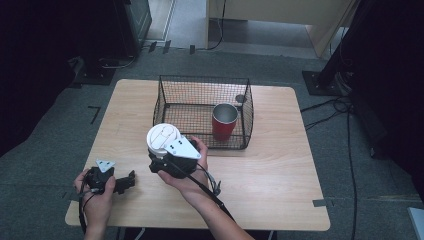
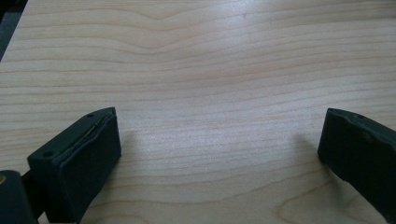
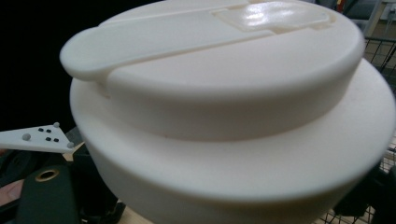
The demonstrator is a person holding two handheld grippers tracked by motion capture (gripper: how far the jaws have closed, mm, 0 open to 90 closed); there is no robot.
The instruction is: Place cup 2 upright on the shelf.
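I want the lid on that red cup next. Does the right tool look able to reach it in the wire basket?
Probably yes: the basket is open-topped, the red cup stands uncovered, and the right tool holds the white lid just before it.

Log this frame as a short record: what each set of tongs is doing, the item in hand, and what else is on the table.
right tongs: shut on the white lid, held above the table
left tongs: open, nothing between them, low over the wooden table
wire basket: black mesh, at the table's far side
red cup: upright inside the basket, near its right wall, no lid on it
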